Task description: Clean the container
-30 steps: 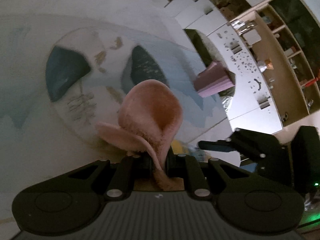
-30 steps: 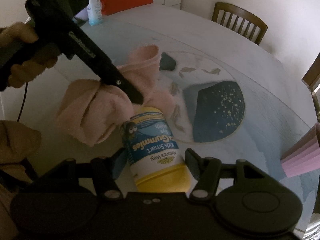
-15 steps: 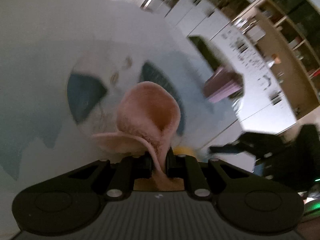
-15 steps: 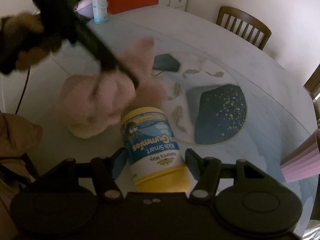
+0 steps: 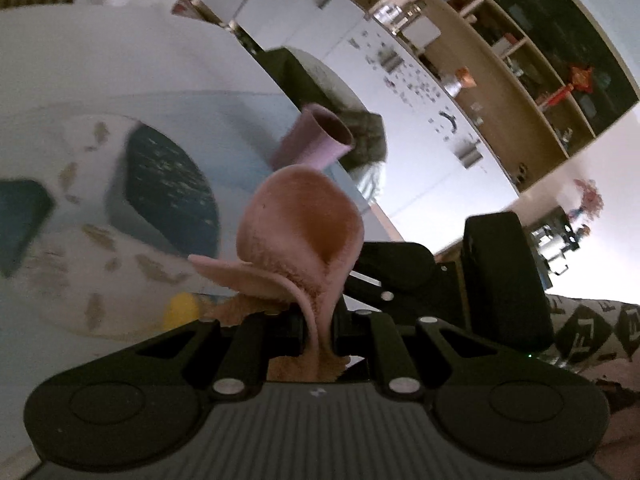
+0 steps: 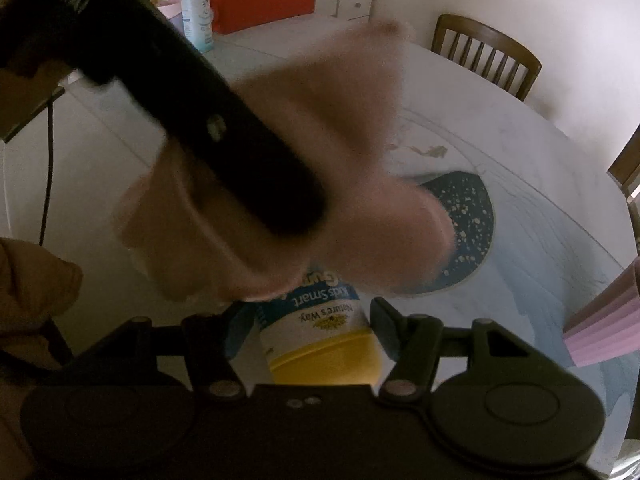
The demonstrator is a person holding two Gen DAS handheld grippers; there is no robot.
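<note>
My right gripper (image 6: 312,320) is shut on a white gummies bottle (image 6: 316,332) with a blue label and yellow cap, lying along its fingers. My left gripper (image 5: 318,332) is shut on a pink fluffy cloth (image 5: 300,236). In the right wrist view that cloth (image 6: 352,208) is blurred and lies over the bottle's far end, hiding it, with the left gripper's black body (image 6: 200,120) across it. A bit of the bottle's yellow cap (image 5: 182,310) shows below the cloth in the left wrist view.
The round table (image 6: 540,152) carries a placemat with dark blue patches (image 6: 468,220), a pink cup (image 5: 312,140), a small white bottle (image 6: 196,12) and a red box (image 6: 260,0). Wooden chairs (image 6: 488,52) stand at the far side. Shelves (image 5: 500,52) line the wall.
The left gripper has swung the pink cloth from the table beside the bottle up onto the bottle's far end. The right gripper and bottle have barely moved.
</note>
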